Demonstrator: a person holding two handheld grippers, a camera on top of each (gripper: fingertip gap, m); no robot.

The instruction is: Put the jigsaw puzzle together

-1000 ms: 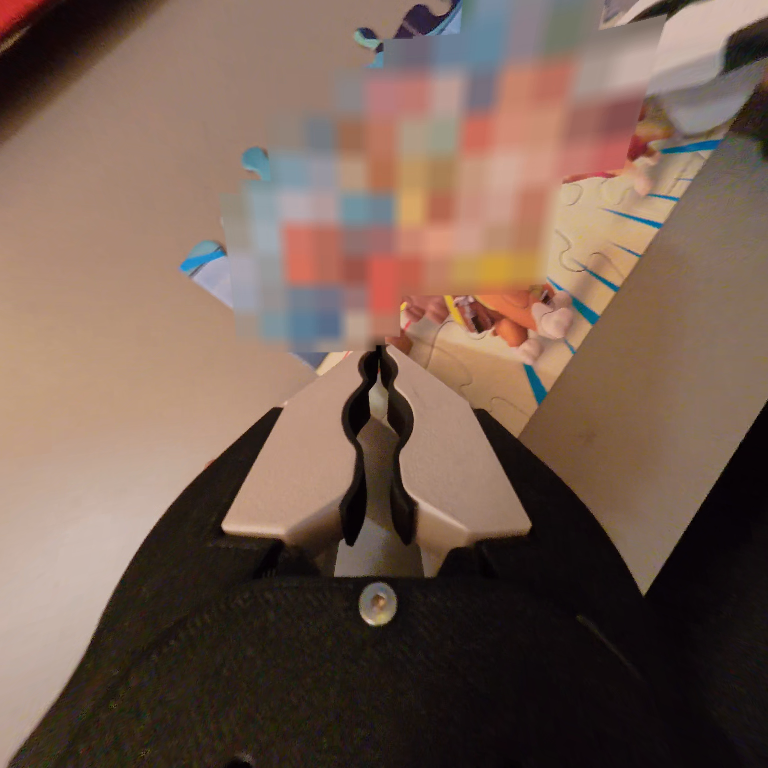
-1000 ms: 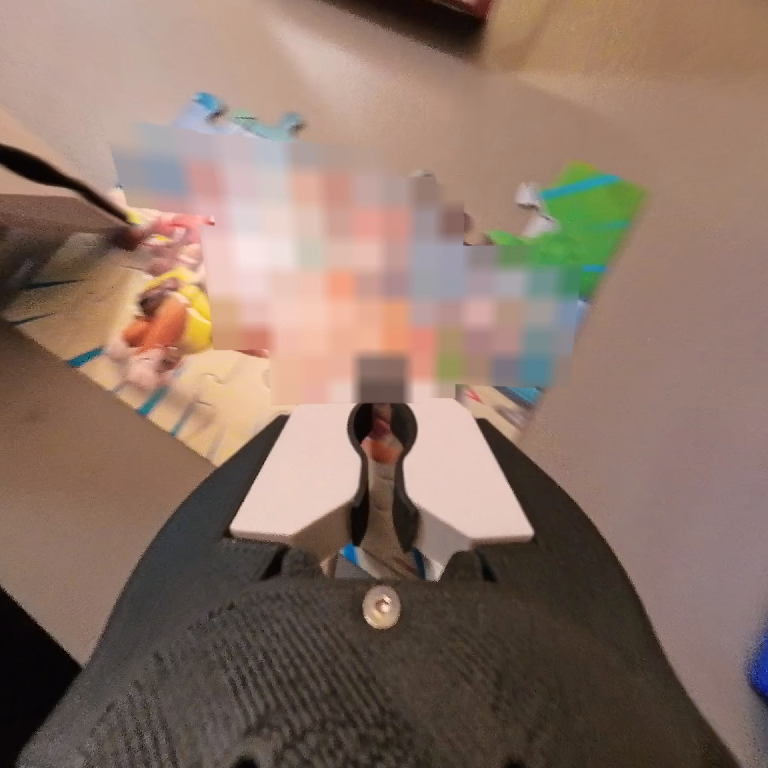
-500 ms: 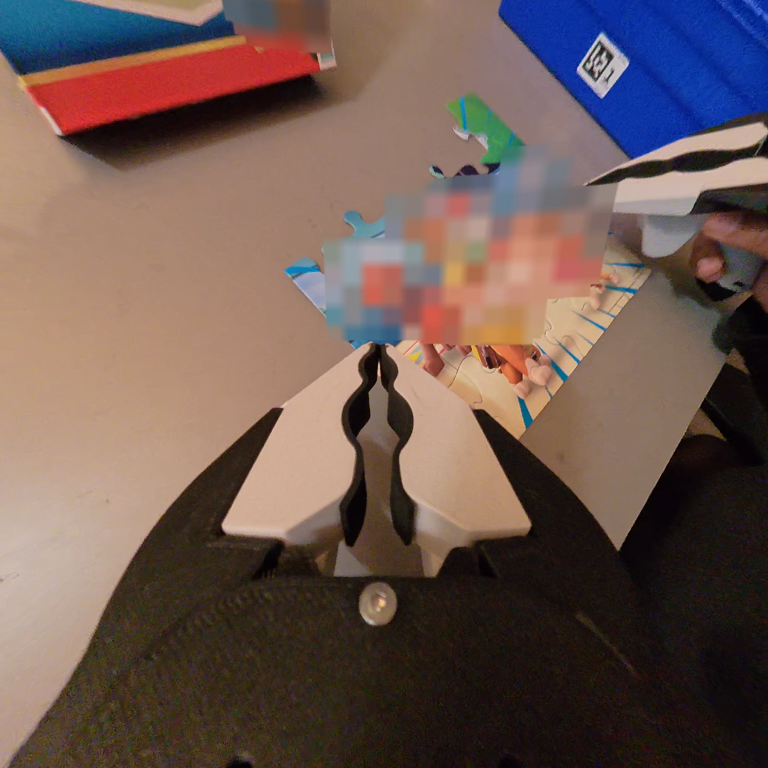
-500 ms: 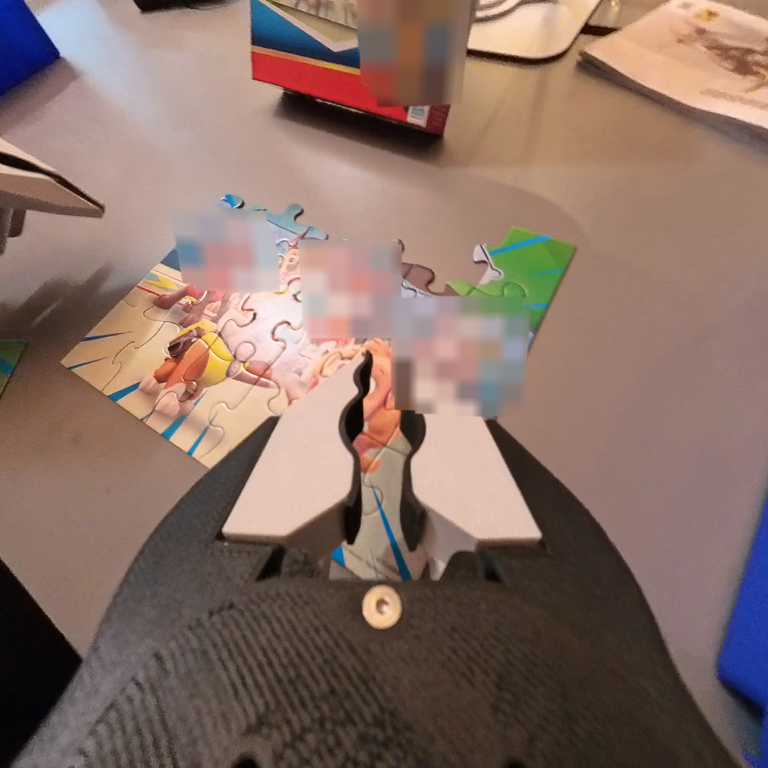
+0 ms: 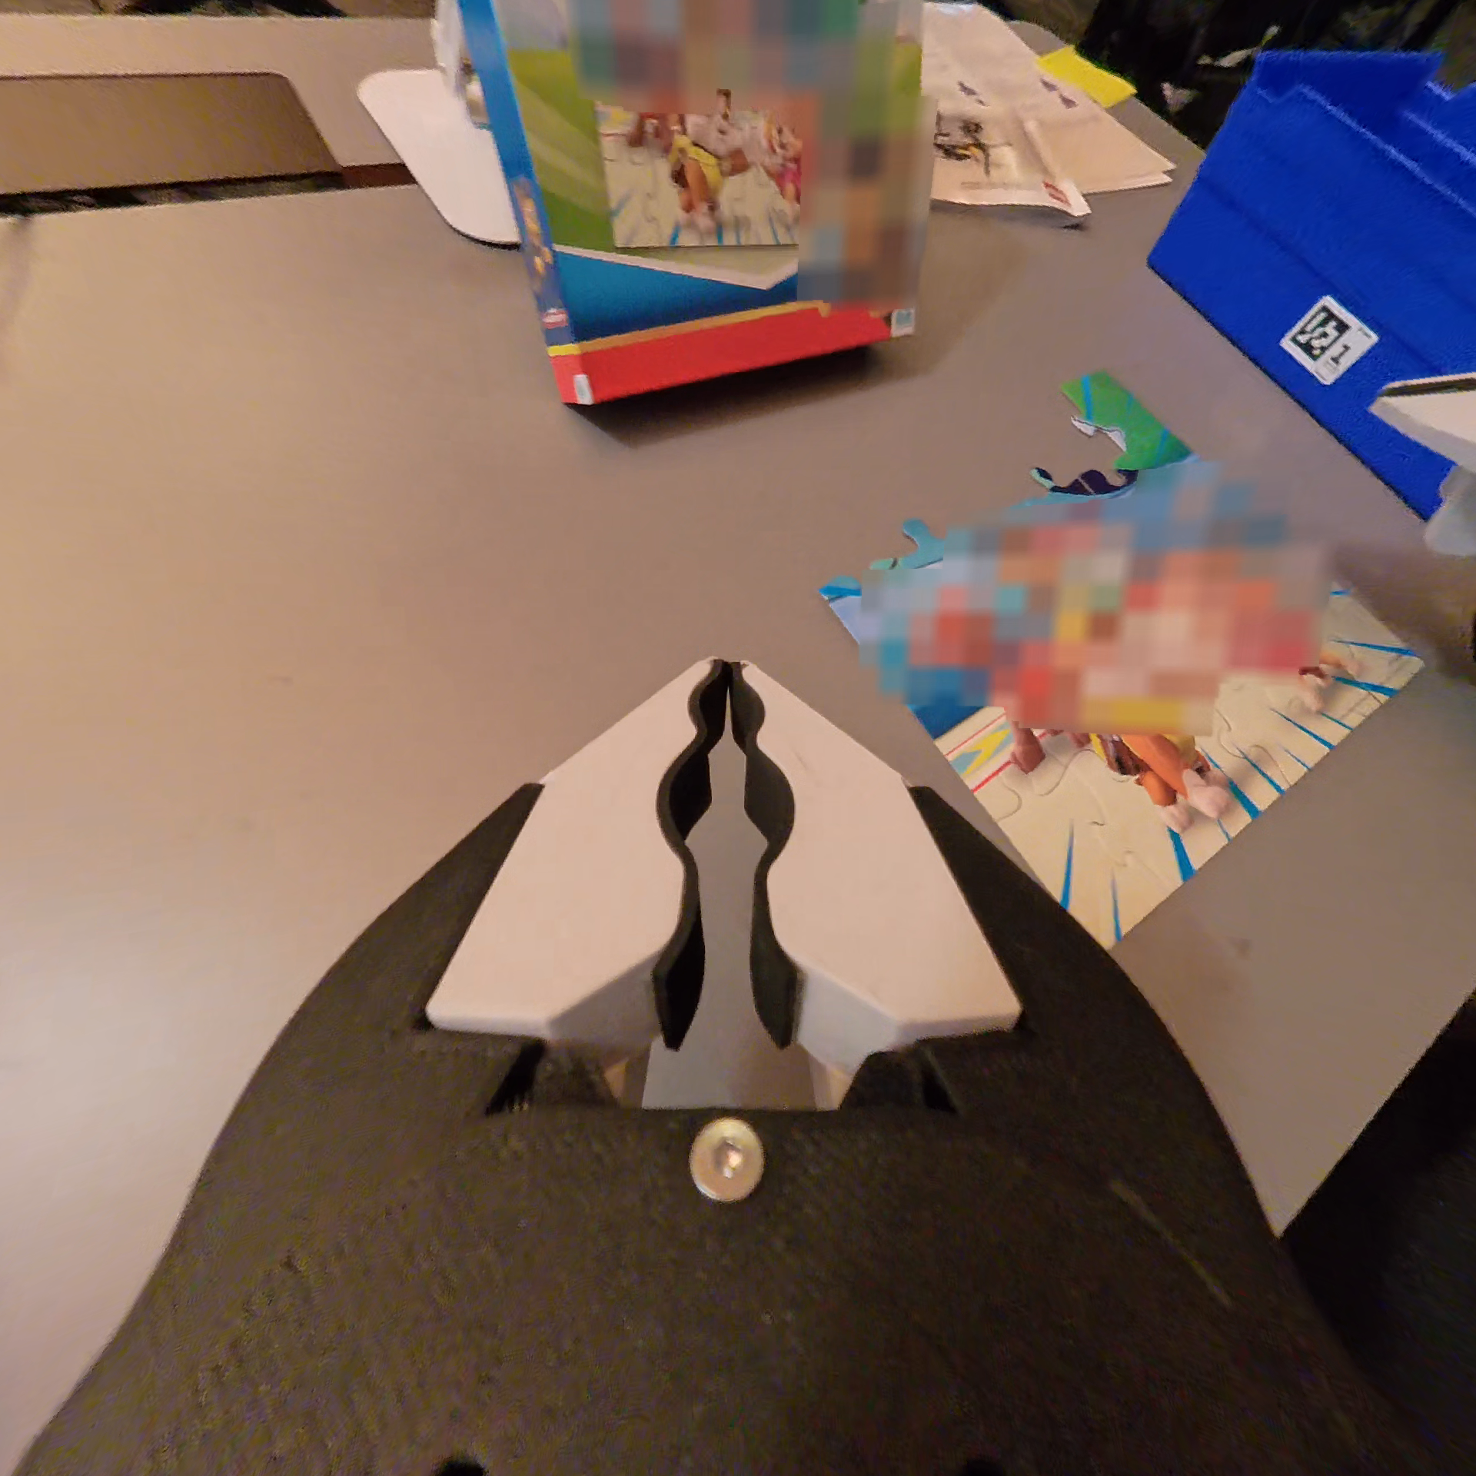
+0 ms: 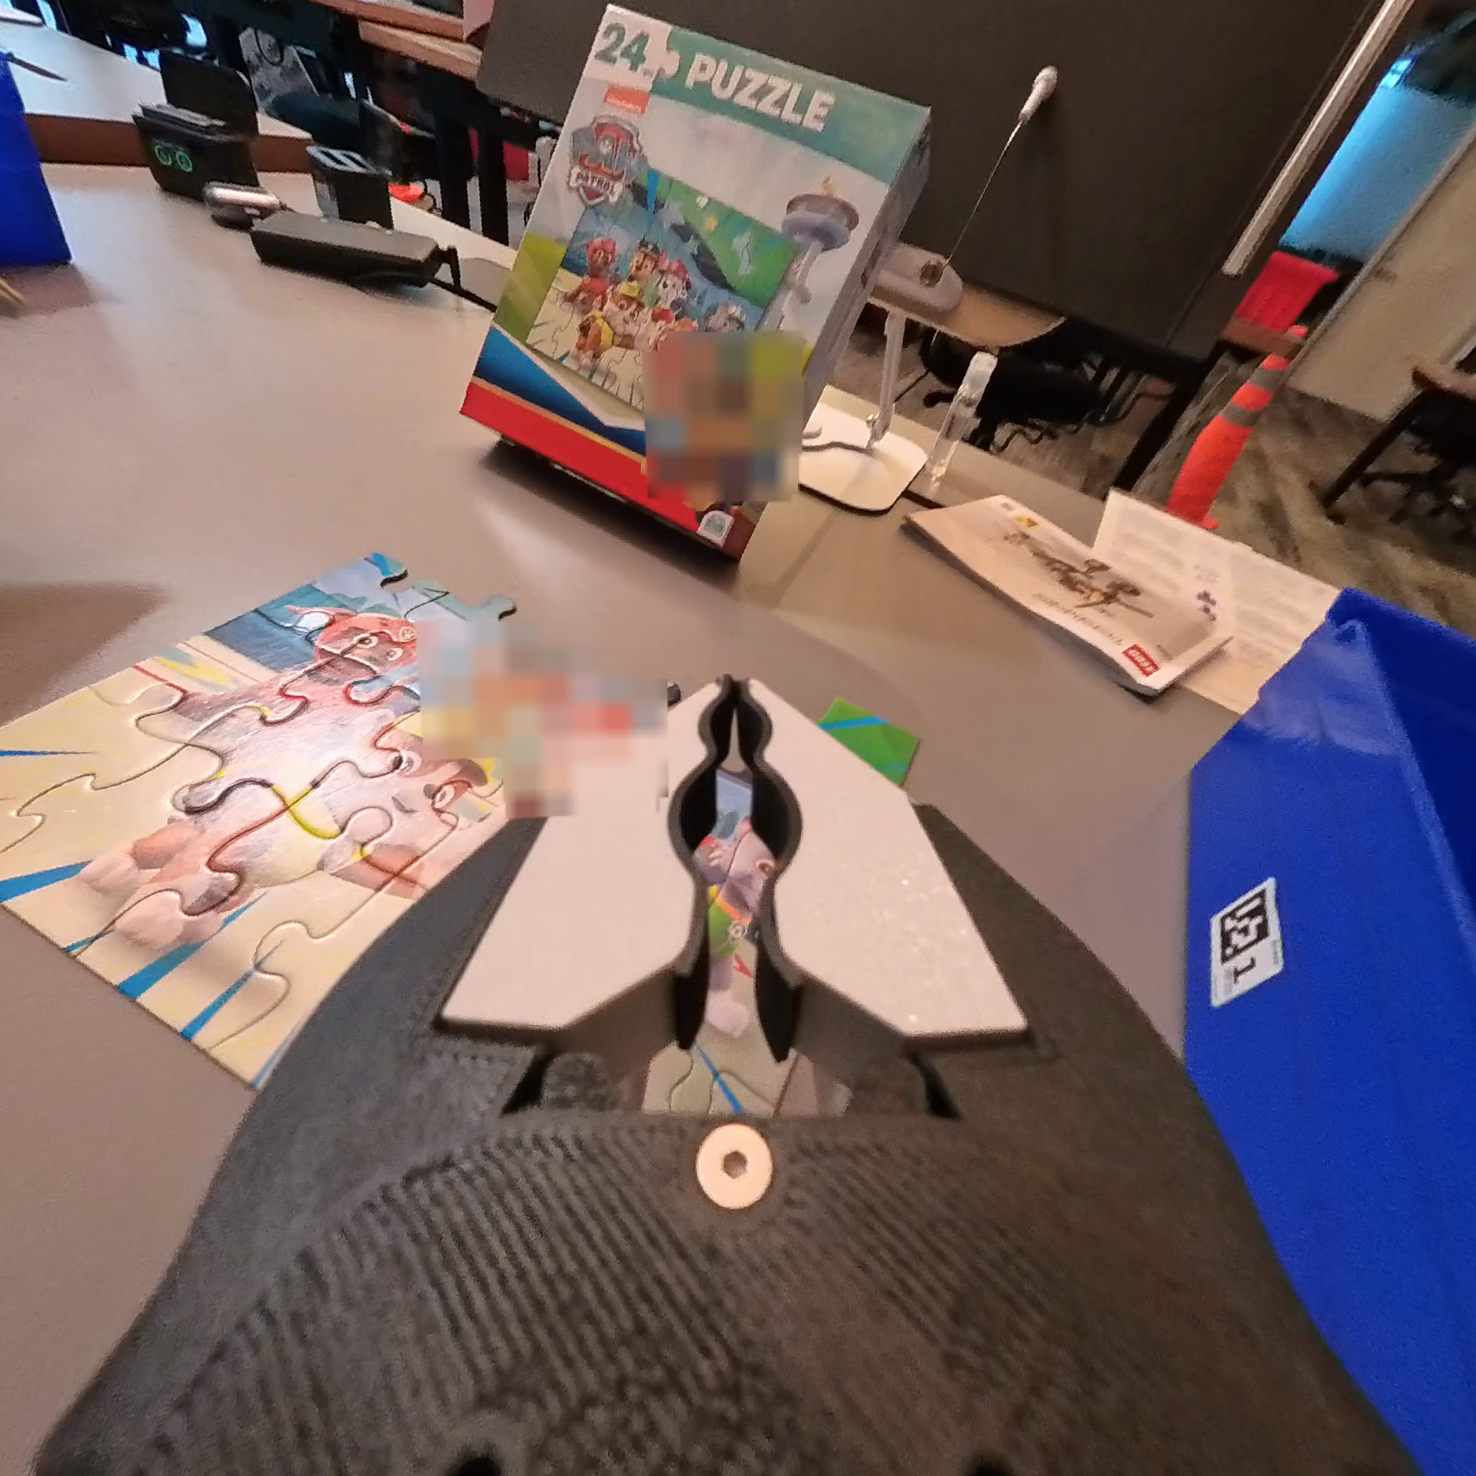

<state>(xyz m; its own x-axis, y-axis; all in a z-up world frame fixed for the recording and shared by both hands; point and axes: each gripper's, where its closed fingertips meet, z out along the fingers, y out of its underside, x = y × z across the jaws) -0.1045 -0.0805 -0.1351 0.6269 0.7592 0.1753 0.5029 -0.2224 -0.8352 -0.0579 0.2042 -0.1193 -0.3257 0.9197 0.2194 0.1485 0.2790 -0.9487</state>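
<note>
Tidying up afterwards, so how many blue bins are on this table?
1 for certain: the blue bin at the table's right edge, beside the puzzle. A blue shape at far left could be another.

Each gripper is built the same way. The left gripper (image 5: 728, 667) has a broad black body with a grainy, printed-looking surface that flares wide toward the camera, and one silver screw (image 5: 725, 1158) sits in the middle of it. Two pale grey fingers (image 5: 575, 894) rise from slots in that body, flat on top and tapering to a point. Their inner edges carry black wavy pads (image 5: 685, 807).

The right gripper (image 6: 735, 685) matches: a black shell with ridged layer lines, a silver washer-like screw (image 6: 733, 1164), light grey wedge fingers (image 6: 870, 902) with a faint sparkle, perhaps from the print texture, and black curved pads (image 6: 779, 807).
</note>
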